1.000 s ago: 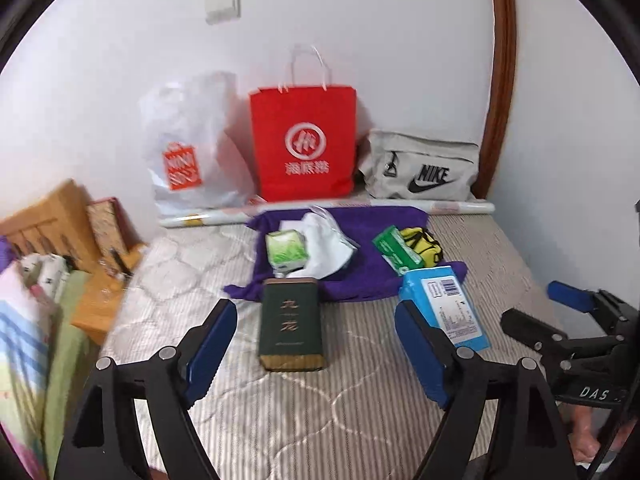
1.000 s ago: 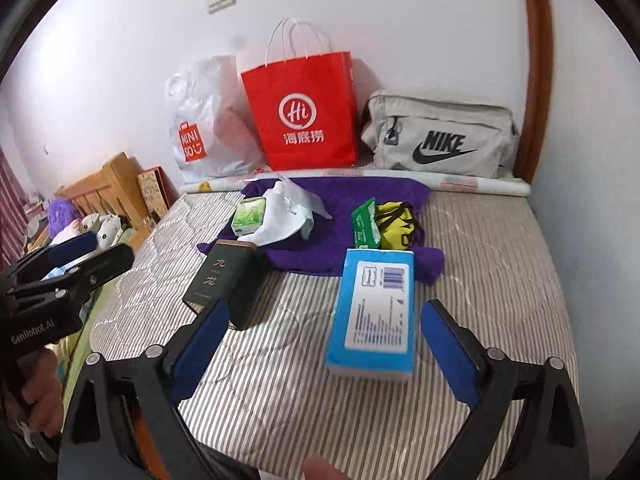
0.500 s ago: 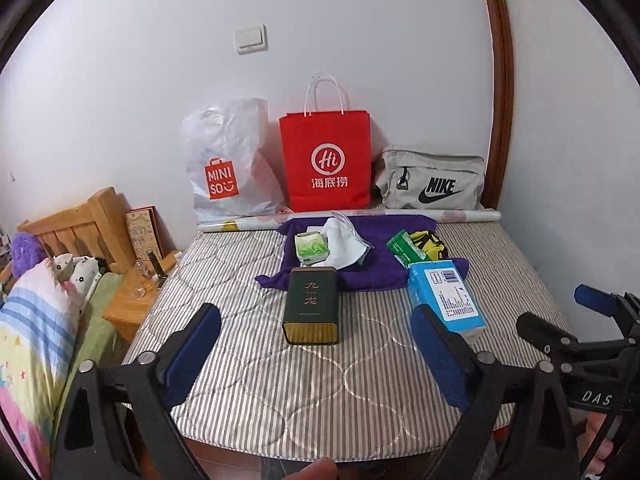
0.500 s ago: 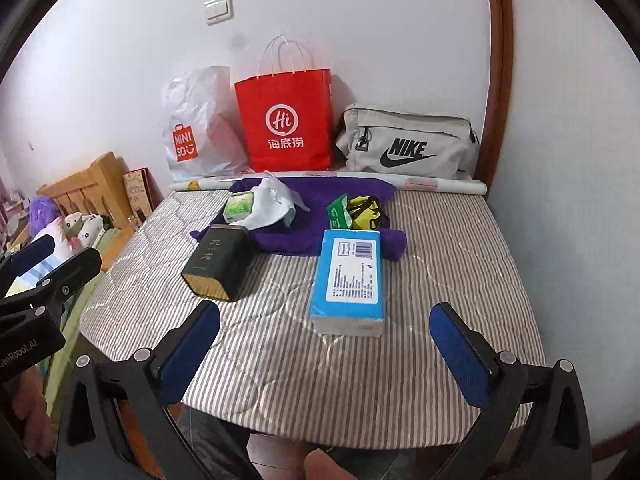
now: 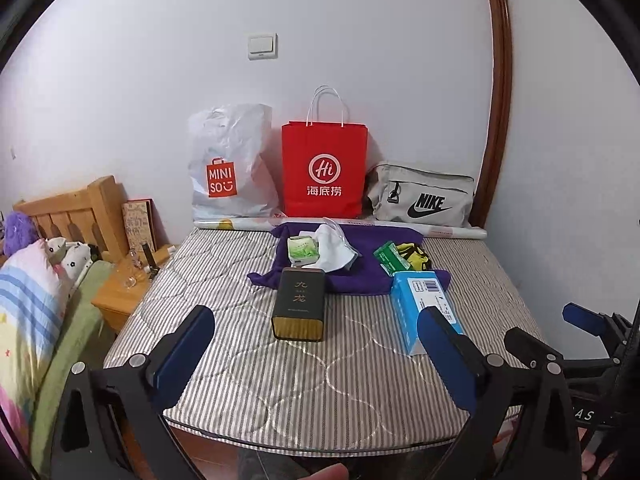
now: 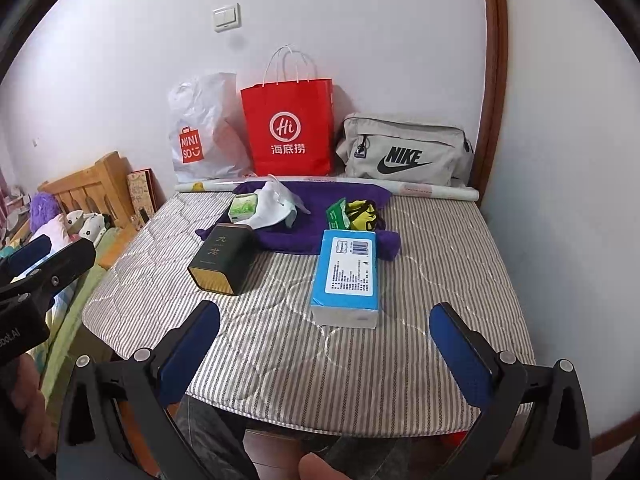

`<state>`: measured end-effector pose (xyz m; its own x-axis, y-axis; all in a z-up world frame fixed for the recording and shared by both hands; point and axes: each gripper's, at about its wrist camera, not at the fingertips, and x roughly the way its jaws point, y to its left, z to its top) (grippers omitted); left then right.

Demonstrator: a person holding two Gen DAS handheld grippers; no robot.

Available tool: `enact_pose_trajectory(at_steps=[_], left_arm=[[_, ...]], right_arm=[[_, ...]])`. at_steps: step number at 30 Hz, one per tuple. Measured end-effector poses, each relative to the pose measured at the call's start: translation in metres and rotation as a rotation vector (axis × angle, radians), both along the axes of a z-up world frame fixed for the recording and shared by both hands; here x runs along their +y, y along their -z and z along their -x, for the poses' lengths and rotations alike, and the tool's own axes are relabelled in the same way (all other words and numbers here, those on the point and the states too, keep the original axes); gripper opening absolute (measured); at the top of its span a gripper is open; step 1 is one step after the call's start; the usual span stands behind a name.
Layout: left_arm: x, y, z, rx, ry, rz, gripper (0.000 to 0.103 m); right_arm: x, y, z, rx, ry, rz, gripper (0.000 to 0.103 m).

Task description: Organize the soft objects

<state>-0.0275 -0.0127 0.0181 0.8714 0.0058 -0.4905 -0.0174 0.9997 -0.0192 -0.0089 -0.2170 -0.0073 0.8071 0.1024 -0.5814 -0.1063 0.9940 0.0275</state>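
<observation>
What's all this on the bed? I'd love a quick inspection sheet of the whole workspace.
Surface: striped mattress, bare of bedding.
Job's things: purple towel with white cloth on it; blue tissue pack lies partly on the towel.
Clutter: dark tea tin, red paper bag, grey Nike bag.
Grippers: left hand-held gripper and right hand-held gripper open, empty, jaws just widened.
Cables: nothing seen.
Surroundings: white wall, wooden headboard.

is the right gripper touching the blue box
Apart. The right wrist view shows the right gripper open, with bare striped mattress between its pads and the blue box.
</observation>
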Motion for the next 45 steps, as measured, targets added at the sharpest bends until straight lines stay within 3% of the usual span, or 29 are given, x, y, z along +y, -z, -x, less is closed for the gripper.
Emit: enact_pose_trajectory(at_steps=[45], left_arm=[[-0.007,0.001,0.001,0.009,0.007,-0.017,0.102]], right_arm=[[-0.002,-0.003,0.012,-0.007,-0.006,-0.003,0.103]])
